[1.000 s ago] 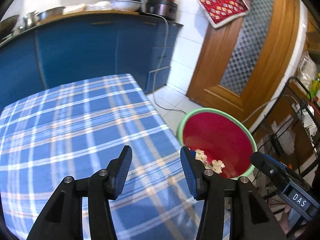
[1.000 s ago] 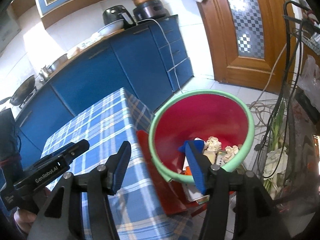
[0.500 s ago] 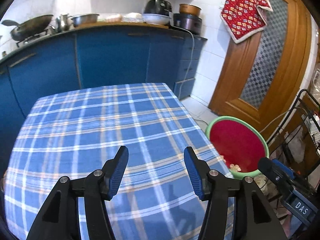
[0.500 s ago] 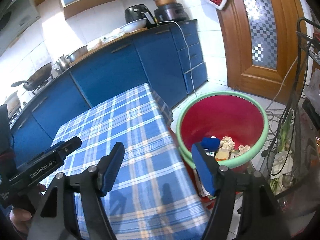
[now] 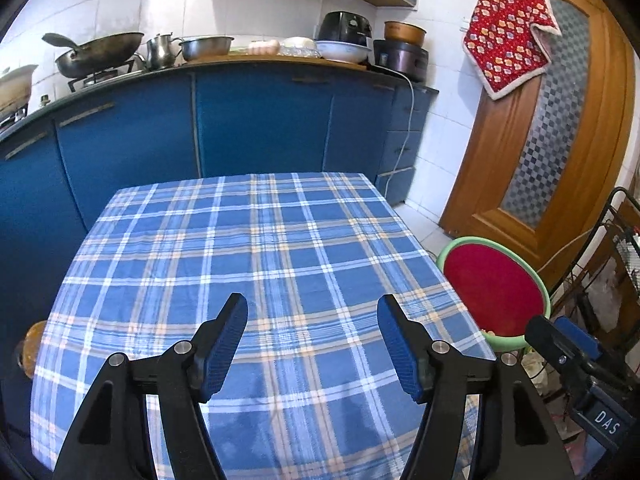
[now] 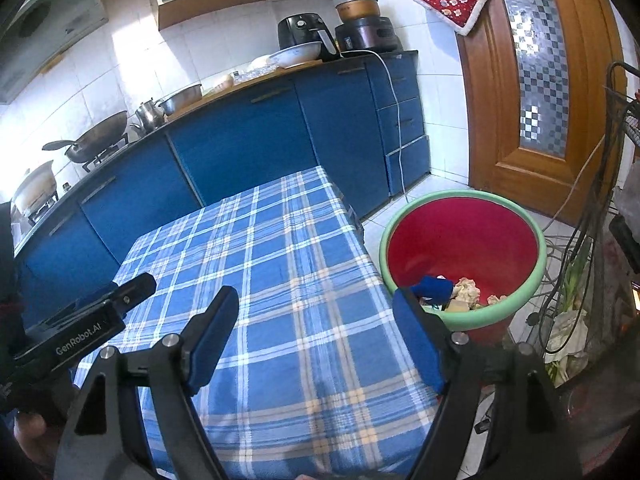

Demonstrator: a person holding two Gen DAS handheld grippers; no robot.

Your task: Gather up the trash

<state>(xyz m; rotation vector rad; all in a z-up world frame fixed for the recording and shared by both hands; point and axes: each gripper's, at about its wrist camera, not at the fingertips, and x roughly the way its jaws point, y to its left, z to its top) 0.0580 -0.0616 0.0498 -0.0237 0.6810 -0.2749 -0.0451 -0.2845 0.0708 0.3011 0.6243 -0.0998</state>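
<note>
A red bin with a green rim (image 6: 464, 236) stands on the floor at the table's right side; it also shows in the left wrist view (image 5: 492, 292). Crumpled paper (image 6: 466, 290) and a blue scrap (image 6: 434, 288) lie in it. The table with a blue plaid cloth (image 5: 256, 256) (image 6: 280, 272) carries no trash that I can see. My left gripper (image 5: 312, 320) is open and empty above the table's near part. My right gripper (image 6: 316, 312) is open and empty above the table's right edge, beside the bin.
Blue kitchen cabinets (image 5: 256, 120) with a wok (image 5: 96, 52), pots and appliances run behind the table. A wooden door (image 5: 552, 120) is at the right. A wire rack and cables (image 6: 592, 240) crowd the floor right of the bin.
Both grippers pulled back and up from the bin toward the near side of the table; the view now takes in the whole tabletop. Both stay open and empty.
</note>
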